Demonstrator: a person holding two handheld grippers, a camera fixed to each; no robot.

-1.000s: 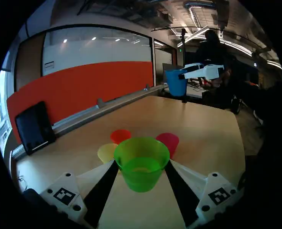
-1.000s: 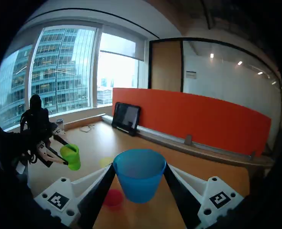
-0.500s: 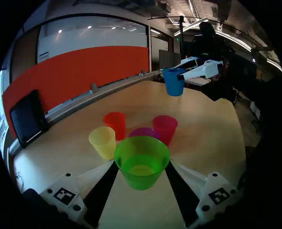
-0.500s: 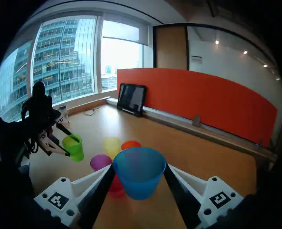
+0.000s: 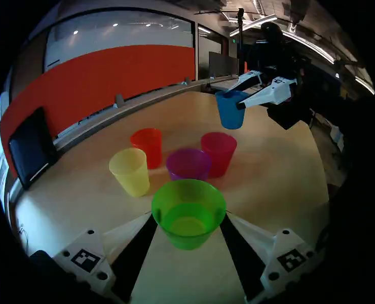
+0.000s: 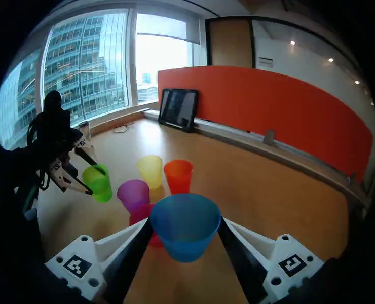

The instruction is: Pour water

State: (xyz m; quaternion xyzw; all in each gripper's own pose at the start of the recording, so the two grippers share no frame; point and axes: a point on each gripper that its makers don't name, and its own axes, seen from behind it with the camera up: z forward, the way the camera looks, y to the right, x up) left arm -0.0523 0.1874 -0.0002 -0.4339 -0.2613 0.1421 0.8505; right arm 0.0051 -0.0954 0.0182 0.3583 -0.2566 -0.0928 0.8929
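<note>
- Your left gripper (image 5: 188, 219) pinches a green cup (image 5: 188, 212). One finger presses on each side of the cup wall just under the rim.
- The green cup sits upright between those fingers. A paler patch low inside may be liquid, but you cannot tell for sure.
- From the right gripper view, the same left gripper (image 6: 92, 177) holds the green cup (image 6: 98, 182) at the left, beside the group of cups.
- Your right gripper (image 6: 185, 224) clamps a blue cup (image 6: 185, 229) the same way, a finger pressed on either flank, with the cup upright and its mouth facing up.
- What is inside the blue cup cannot be made out.
- In the left gripper view, the right gripper (image 5: 234, 99) carries the blue cup (image 5: 230, 109) beyond the cluster. It is near the pink cup (image 5: 219, 153) and looks held above the tabletop rather than resting on it.
- Four loose cups stand upright close together on the wooden table (image 5: 278, 172): a yellow cup (image 5: 130, 171), an orange cup (image 5: 148, 147), a purple cup (image 5: 187, 163) and the pink one.
- The purple cup stands between the yellow and pink cups, just beyond your green cup.
- In the right gripper view, the pink cup is partly hidden behind the blue one.
- A dark tablet (image 5: 28, 152) leans at the far edge of the table in front of an orange partition (image 5: 111, 71).
</note>
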